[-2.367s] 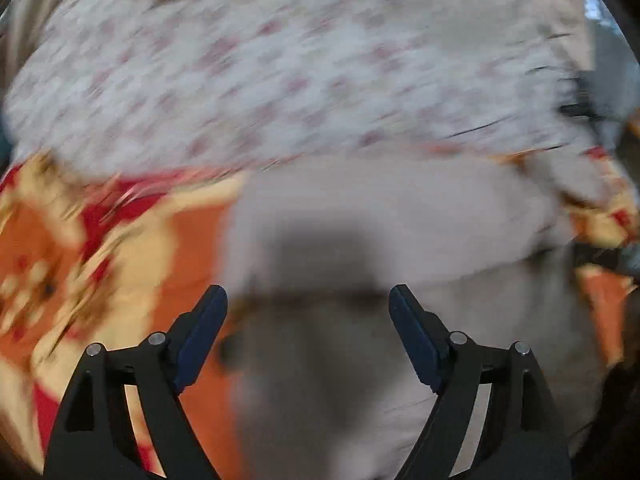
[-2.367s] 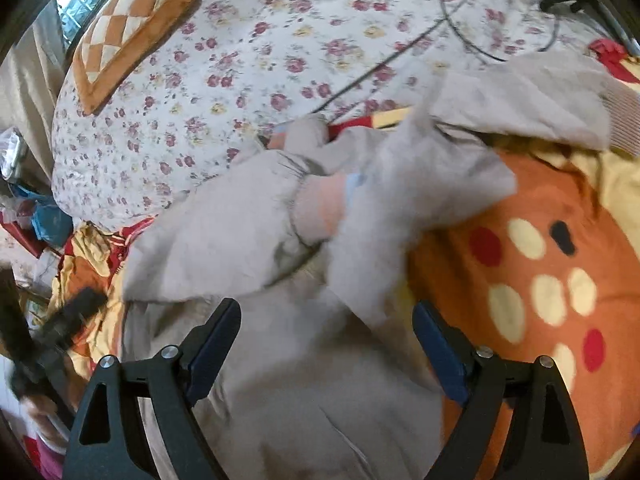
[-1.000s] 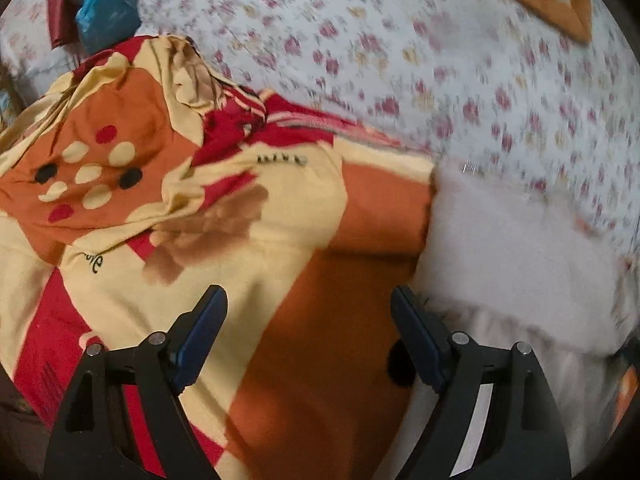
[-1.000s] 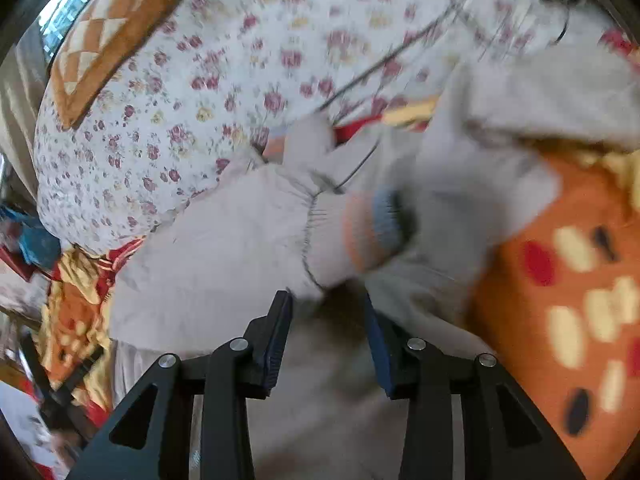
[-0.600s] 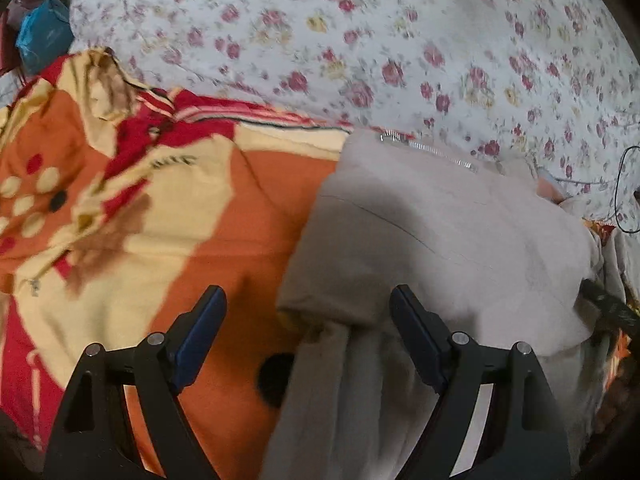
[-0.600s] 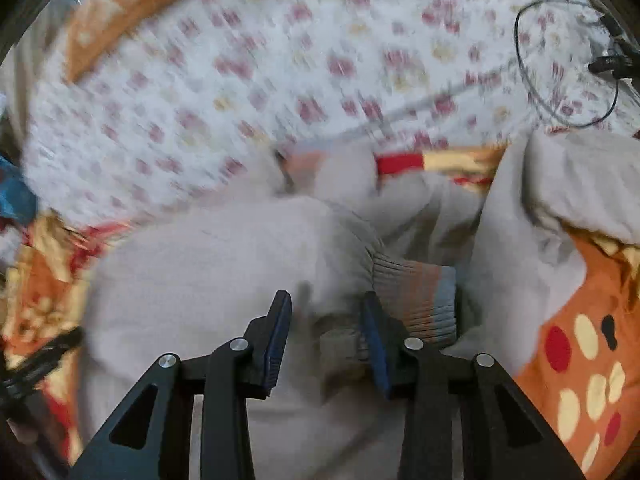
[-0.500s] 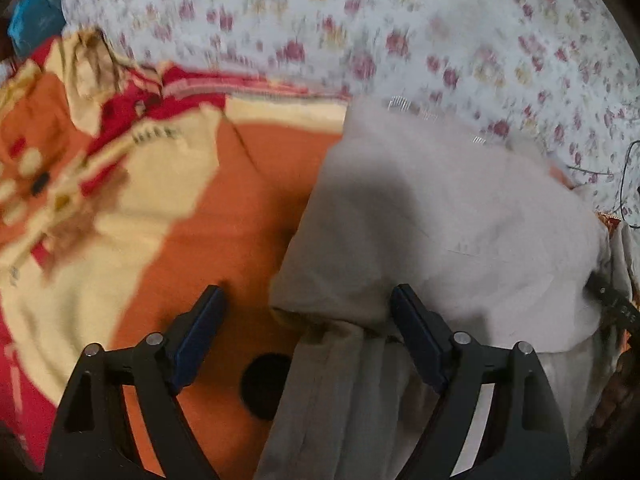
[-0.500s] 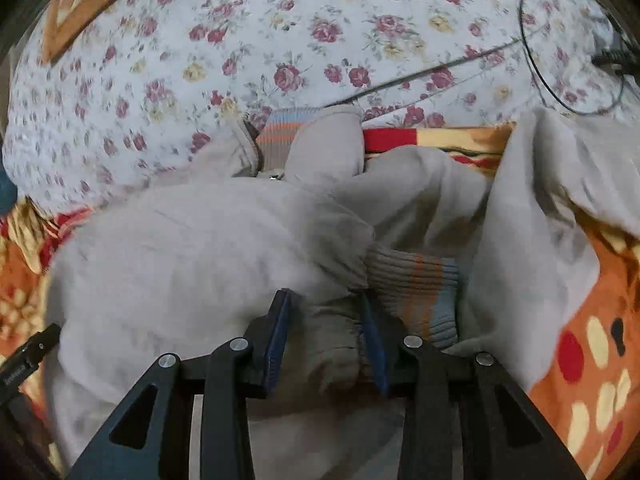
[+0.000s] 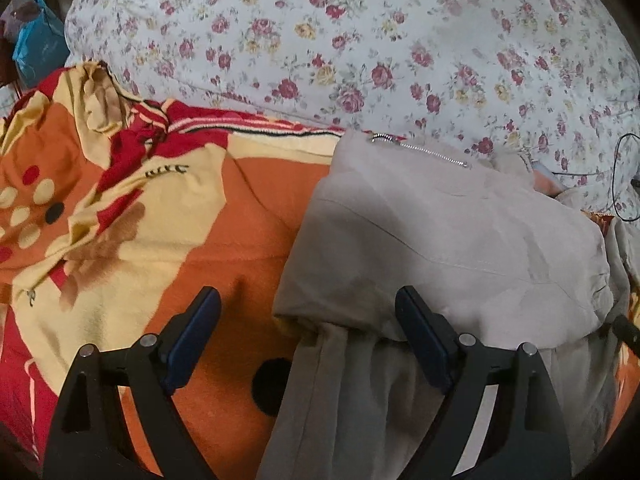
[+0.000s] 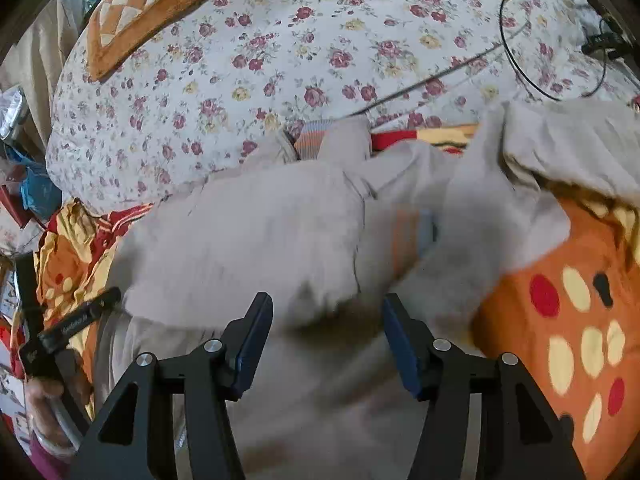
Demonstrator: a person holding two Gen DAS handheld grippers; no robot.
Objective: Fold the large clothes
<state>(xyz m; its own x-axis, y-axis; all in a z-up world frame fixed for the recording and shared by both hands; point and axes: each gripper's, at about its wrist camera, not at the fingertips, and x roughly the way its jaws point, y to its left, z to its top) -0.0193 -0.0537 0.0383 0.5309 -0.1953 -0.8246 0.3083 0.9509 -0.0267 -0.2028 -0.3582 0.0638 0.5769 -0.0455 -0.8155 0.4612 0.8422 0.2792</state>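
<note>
The right hand-held gripper has just let go: half a second ago its jaws were pinched narrow on the gathered sleeve end of the grey jacket, and now they stand apart with nothing between them, hovering just above the cloth. The ribbed striped cuff that was right at the jaws now lies further off on the jacket, blurred, so it seems to have only just dropped there. The left hand-held gripper is wide open as it has been throughout, empty, poised just over the jacket's near left edge where the folded upper layer overlaps the panel beneath. The jacket lies on the orange, yellow and red blanket, with its zipper at the far edge of the fold. Beyond the jacket's far edge is the floral bedspread, with a black cable looped on it and an orange checked cushion furthest back. I judge that the sleeve has been laid inward across the body, so that fold is made; the part of the jacket to the right of the cuff is still rumpled and raised over the blanket, and likely needs bringing in next.
</note>
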